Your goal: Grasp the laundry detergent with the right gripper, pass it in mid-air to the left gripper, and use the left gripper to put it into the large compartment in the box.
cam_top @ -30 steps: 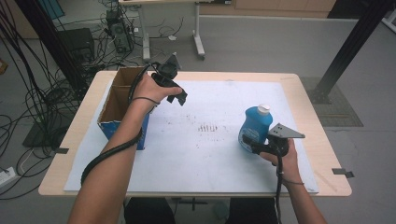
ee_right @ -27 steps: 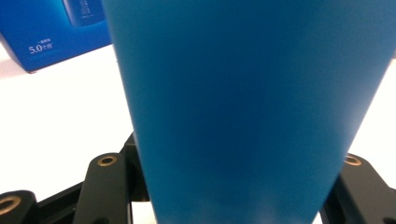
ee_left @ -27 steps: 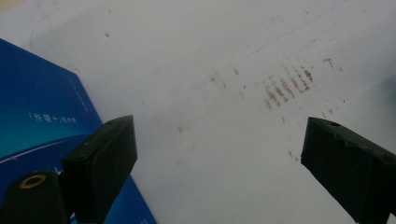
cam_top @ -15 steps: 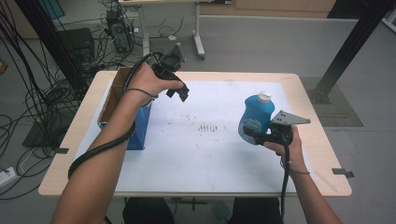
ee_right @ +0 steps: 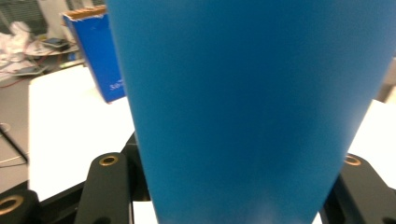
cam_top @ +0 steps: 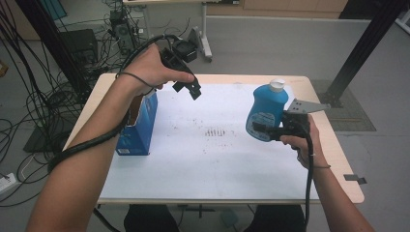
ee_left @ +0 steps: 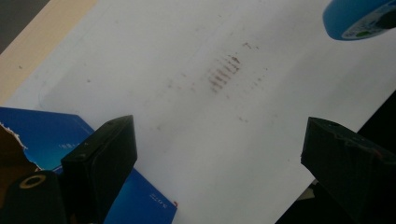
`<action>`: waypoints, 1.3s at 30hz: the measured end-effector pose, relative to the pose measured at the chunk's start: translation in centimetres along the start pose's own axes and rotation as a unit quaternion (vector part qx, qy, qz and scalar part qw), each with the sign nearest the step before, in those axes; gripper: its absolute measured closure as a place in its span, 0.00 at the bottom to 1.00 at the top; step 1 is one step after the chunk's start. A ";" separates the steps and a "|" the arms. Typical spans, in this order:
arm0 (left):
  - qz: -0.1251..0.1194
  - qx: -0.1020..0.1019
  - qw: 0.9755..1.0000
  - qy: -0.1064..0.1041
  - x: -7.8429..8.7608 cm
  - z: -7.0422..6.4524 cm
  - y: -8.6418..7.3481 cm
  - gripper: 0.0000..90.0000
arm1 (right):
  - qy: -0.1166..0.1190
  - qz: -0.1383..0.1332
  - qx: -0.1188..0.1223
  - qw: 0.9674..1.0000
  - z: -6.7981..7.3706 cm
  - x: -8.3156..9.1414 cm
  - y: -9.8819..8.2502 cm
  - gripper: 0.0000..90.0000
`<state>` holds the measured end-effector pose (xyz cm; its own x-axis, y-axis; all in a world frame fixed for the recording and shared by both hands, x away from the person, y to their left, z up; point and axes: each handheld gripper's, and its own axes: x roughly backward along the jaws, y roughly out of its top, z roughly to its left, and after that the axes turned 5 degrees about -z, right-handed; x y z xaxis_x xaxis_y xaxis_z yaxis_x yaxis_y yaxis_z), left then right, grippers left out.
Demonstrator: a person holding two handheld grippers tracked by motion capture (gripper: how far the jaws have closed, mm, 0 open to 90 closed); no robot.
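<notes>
Bottle (cam_top: 267, 112), blue with a white cap, is the thing in hand, but going left to right: at the left edge of the table (cam_top: 333, 145) stands a blue carton (cam_top: 140, 126), top torn open, upright, on the white sheet (cam_top: 203, 159) that covers most of the tabletop. My left gripper (cam_top: 192, 88) hangs in the air above the carton's far end, toward the far-left corner, jaws spread wide with nothing between them; in the left gripper view they frame bare sheet and the brown smudge marks (ee_left: 224, 72) at the sheet's middle. Those marks sit between carton and bottle. Then, near the right edge, my right gripper (cam_top: 263, 129) is clamped on the bottle's lower body from the side, jaws pinching it, bottle lifted clear of the sheet as far as I can judge. Its long axis is about upright, cap up and tipped slightly toward the far edge. In the right gripper view the blue body (ee_right: 252, 107) sits right between the jaws, carton (ee_right: 100, 56) beyond it on the left. Key relation: carton lies well apart to the left of the held bottle, across the sheet's middle, its open top facing up. The right hand has the bottle; the left is nearer the carton, free to steady it. My guess is the bottle goes across and down into the carton, base first.
</notes>
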<state>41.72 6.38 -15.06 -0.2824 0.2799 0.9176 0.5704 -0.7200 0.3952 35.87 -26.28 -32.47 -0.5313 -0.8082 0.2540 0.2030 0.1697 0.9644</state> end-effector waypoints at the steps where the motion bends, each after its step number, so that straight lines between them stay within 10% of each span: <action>1: 0.001 -0.006 1.000 -0.003 0.3 -0.2 0.1 0.12 | 0.005 0.003 0.000 1.000 -0.1 0.1 0.3 0.47; 13: 0.002 -0.080 0.996 -0.042 3.1 -2.2 0.9 0.13 | 0.080 0.007 0.015 0.997 -0.2 0.5 2.8 0.47; 26: 0.008 -0.155 0.984 -0.092 4.7 -4.9 1.7 0.13 | 0.136 0.004 0.041 0.990 0.7 0.3 4.4 0.47; 39: 0.011 -0.236 0.967 -0.100 5.2 -7.5 2.7 0.13 | 0.184 0.002 0.059 0.981 2.0 -0.7 5.2 0.47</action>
<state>36.00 1.11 -9.57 -0.0935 0.3442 0.9342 0.1458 -0.9235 0.3548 35.62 -23.72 -27.50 -0.1927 -0.9525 0.2357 0.0965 0.2207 0.9706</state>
